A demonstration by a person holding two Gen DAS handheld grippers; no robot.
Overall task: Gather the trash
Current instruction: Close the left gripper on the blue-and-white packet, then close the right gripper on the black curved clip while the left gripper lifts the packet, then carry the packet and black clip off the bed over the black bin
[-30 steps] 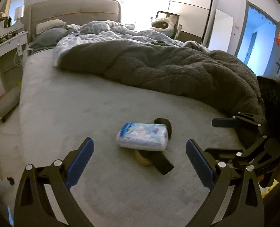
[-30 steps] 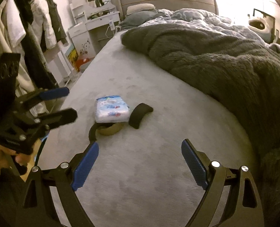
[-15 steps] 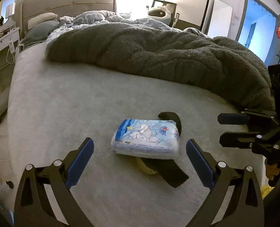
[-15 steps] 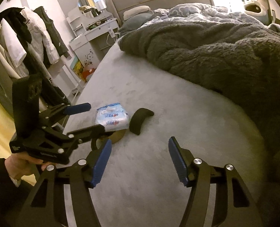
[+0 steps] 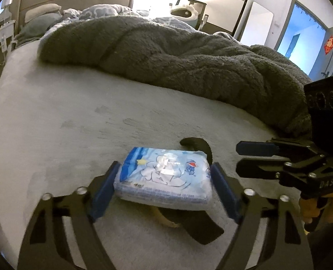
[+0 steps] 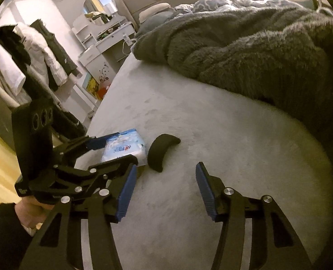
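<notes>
1. Both grippers have advanced toward the near end of the bed (image 5: 81,117) since the earlier frames, and both sets of jaws have just been closing.
2. Left gripper (image 5: 164,181): its blue pads now stand at the two short ends of the blue-and-white tissue pack (image 5: 164,177), where a second ago they were spread wide with the pack well ahead of them. In the left wrist view the pads sit right against the wrapper; whether they press firmly yet cannot be told, since the wrapper shows no clear dent.
3. Right gripper (image 6: 164,191): fingers half spread, nothing between them. It hangs over bare sheet, just beside the left gripper, with a curved black object (image 6: 160,151) ahead of its fingertips.
4. Location of the task item: the pack lies flat near the foot corner of the bed, resting partly on a dark strap-like item (image 5: 195,225) and something tan that is mostly hidden. The grey fleece blanket (image 5: 177,54) is well apart behind it.
5. Step in hand, by judgement: securing the pack for lifting.
6. Recommendation: finish the squeeze evenly on both ends, keep the pads low on the pack's sides so the soft wrapper does not slip out, then lift straight up so the strap underneath is not dragged along.
</notes>
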